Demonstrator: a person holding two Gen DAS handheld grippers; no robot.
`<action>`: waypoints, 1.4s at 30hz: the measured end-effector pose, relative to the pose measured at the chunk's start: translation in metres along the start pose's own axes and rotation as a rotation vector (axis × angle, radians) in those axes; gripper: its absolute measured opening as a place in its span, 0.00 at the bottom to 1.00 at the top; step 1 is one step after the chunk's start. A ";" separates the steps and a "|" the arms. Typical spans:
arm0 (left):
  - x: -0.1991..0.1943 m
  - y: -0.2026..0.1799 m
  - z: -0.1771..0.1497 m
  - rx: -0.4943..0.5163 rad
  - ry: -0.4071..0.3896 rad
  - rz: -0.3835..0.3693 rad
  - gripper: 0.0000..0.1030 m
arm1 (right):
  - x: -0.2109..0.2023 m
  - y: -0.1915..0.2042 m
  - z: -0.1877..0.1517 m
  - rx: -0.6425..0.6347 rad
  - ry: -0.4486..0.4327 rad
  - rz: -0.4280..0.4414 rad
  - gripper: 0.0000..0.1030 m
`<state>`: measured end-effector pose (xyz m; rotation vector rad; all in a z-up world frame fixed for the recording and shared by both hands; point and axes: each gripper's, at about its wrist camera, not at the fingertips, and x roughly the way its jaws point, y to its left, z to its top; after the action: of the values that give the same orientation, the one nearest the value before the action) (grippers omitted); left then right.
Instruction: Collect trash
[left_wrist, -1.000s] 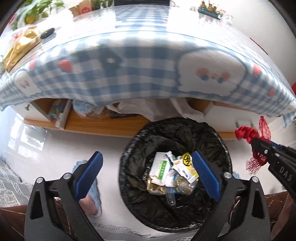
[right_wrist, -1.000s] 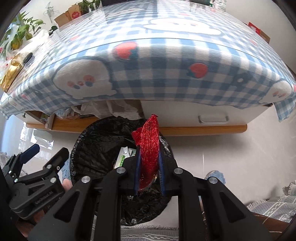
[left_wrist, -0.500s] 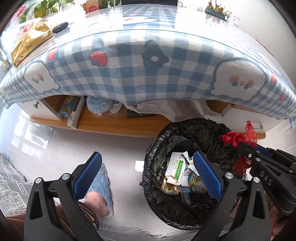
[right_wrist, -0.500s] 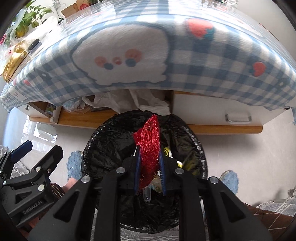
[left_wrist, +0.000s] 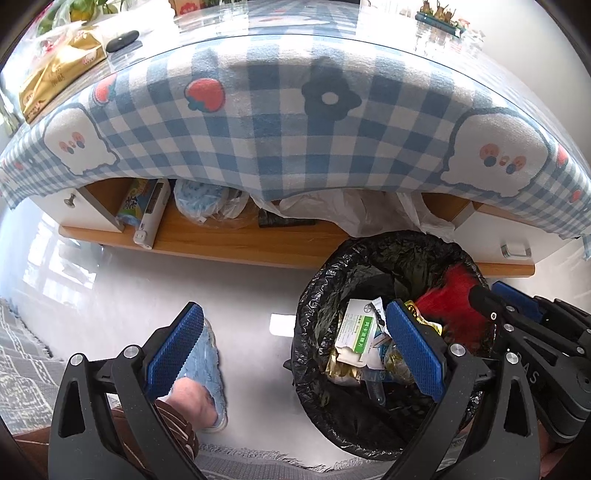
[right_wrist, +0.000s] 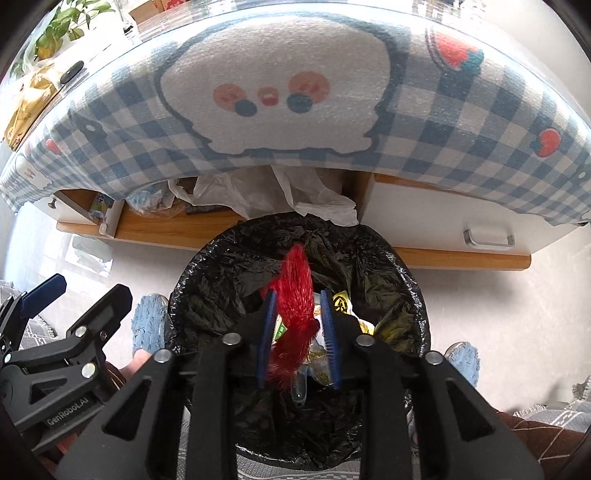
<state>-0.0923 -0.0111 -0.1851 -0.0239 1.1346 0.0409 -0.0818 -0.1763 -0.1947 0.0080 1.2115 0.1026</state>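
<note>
Red mesh net over the lined bin, right fingers parting.

We see the right gripper (right_wrist: 297, 338) above the black-lined trash bin (right_wrist: 399, 258), its fingers opening with the red mesh net (right_wrist: 295, 295) between the blue pads, which no longer press it. The net hangs over the packets (left_wrist: 356, 332) in the bin. The left gripper (left_wrist: 295, 350) sits at nine o'clock of the bin, fingers wide and empty. The checked table (left_wrist: 277, 140) lies at twelve o'clock.
</note>
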 end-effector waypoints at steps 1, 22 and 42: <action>0.000 0.000 0.000 -0.005 0.000 -0.001 0.94 | -0.002 0.000 0.000 -0.001 -0.003 0.001 0.37; -0.162 -0.010 0.025 0.032 -0.191 -0.072 0.94 | -0.189 -0.042 0.004 0.036 -0.294 -0.063 0.92; -0.188 -0.021 -0.001 0.088 -0.198 -0.116 0.94 | -0.219 -0.052 -0.028 0.050 -0.323 -0.063 0.92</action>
<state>-0.1717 -0.0356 -0.0148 -0.0069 0.9345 -0.1080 -0.1805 -0.2476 -0.0033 0.0289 0.8902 0.0146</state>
